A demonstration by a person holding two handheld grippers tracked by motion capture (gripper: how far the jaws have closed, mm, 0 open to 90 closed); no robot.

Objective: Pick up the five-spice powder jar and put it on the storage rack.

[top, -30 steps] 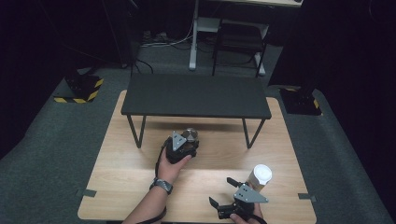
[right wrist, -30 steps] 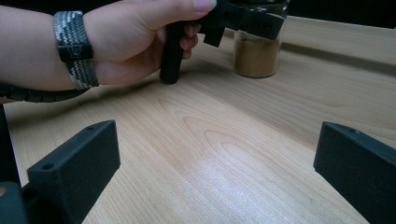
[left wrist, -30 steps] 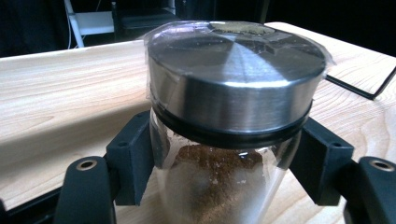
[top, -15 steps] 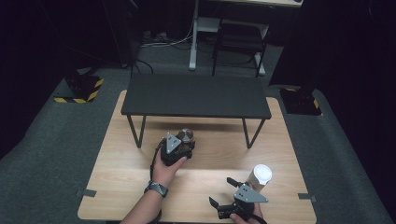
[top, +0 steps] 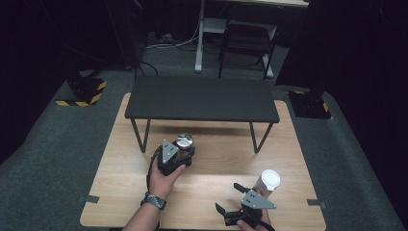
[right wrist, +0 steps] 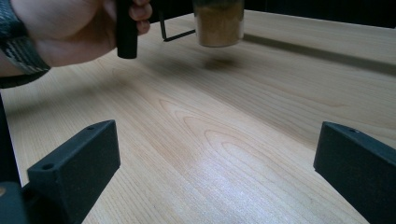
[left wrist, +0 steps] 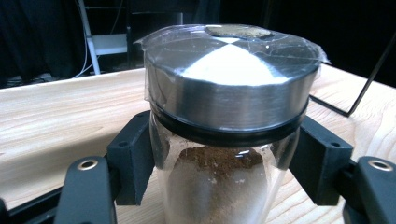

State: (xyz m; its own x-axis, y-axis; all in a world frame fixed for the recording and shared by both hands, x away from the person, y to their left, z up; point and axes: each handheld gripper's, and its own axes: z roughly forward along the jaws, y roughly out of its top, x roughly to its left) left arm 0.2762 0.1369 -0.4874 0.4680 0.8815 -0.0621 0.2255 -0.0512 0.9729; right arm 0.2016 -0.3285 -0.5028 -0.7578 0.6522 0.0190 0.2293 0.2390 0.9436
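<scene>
Glass jar (top: pixel 183 144) w/ a steel lid sits pinched in the left gripper (top: pixel 179 150), high view: near the middle of the wooden table (top: pixel 216 168), just in front of the black low shelf (top: pixel 201 98) and close to its left leg. Person's left hand (top: pixel 163 175) wraps the gripper body from below; a dark band is on the wrist. Right gripper (top: pixel 230 212) is at the table's near edge, jaws spread, nothing betw. them. White-lidded paper cup (top: pixel 267 183) stands just beside it, to its right, not touching as far as can be told.

Left gripper view: jar (left wrist: pixel 224 140) upright betw. the two black jaws, pads pressed on the glass at both sides, just under the lid's black seal ring. Brown powder inside. Clear film covers the lid top. Wood tabletop (left wrist: pixel 56 116) behind.

Right gripper view: own jaws wide apart over bare wood (right wrist: pixel 219 140), holding nothing. Farther off, jar (right wrist: pixel 218 21) hangs clear of the tabletop, shadow on the wood below it; left hand (right wrist: pixel 60 28) at upper left, gripping its black handle.
</scene>
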